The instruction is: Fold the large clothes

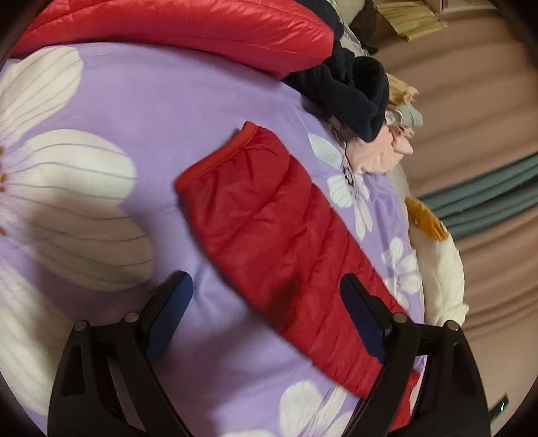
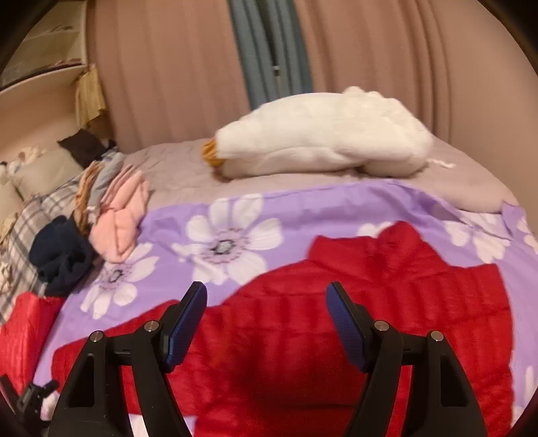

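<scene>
A red quilted jacket [image 2: 370,319] lies spread on the purple flowered bedcover [image 2: 302,215]. My right gripper [image 2: 265,295] hangs just above its body, open, with nothing between the blue pads. In the left wrist view one sleeve of the jacket [image 1: 269,218] runs diagonally across the cover [image 1: 134,101], cuff pointing up and left. My left gripper [image 1: 265,292] is open over the sleeve's lower part. Its right finger [image 1: 363,319] is over the sleeve and its left finger [image 1: 171,309] over bare cover. Neither gripper holds cloth.
A second, shinier red puffer [image 1: 188,30] lies folded at the far side. A heap of navy [image 1: 353,90] and pink clothes [image 2: 121,215] sits near it. A white plush goose [image 2: 329,134] lies along the bed's edge, with brown curtains [image 2: 168,67] behind.
</scene>
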`<state>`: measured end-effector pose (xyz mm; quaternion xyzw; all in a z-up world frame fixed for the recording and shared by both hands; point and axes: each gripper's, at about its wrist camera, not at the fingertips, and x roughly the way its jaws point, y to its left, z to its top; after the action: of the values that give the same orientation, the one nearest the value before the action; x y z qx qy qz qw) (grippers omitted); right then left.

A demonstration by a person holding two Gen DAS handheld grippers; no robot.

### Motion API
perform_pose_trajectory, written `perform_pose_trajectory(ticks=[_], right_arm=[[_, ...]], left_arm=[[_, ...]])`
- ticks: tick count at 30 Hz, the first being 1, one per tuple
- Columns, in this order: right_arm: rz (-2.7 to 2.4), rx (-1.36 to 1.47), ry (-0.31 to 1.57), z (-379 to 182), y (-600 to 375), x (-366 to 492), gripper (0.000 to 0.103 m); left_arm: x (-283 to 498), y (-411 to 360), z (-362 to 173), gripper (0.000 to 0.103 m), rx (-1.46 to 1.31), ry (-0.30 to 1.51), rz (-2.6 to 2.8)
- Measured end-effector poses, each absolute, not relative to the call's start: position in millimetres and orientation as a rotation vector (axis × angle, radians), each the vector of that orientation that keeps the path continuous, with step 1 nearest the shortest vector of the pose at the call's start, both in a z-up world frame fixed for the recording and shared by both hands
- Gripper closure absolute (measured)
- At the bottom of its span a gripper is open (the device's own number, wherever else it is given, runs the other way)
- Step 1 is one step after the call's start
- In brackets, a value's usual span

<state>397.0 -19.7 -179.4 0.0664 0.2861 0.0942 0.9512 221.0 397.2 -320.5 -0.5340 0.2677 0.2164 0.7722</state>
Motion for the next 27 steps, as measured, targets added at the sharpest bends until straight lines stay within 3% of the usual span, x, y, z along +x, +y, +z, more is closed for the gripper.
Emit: perform_pose_trajectory(ticks=[2,8,12,19,23,25,27], right_arm=[[0.146,0.087,0.562,-177,-29,389,0.03],[-0.129,-0.093,0.513,-202,-91,366,0.03],[-0.236,-0.078,0.593,-238,-146,358,0.03],[-0.383,0.133,0.682,-272,-245,340,0.03],[-0.421,0.198,0.678,-276,-278,328,0.03],[-0.422,0.242,0.664,-277,-292,321,0.035],[-0.439,0.263,0.668,-280,-302,317,0.051]], left_arm=[[236,400,-320,0.017,-1.139,0.611,0.468],[256,405,-325,0.073,-1.106,0.677,0.566],[265,394,-313,0.092,-0.974,0.725,0.647],[300,306,-237,0.096,-0.431,0.675,0.735],[324,237,-186,0.096,-0.315,0.588,0.6],[336,189,-165,0.096,-0.245,0.54,0.543],[341,150,-154,0.096,-0.24,0.514,0.481]])
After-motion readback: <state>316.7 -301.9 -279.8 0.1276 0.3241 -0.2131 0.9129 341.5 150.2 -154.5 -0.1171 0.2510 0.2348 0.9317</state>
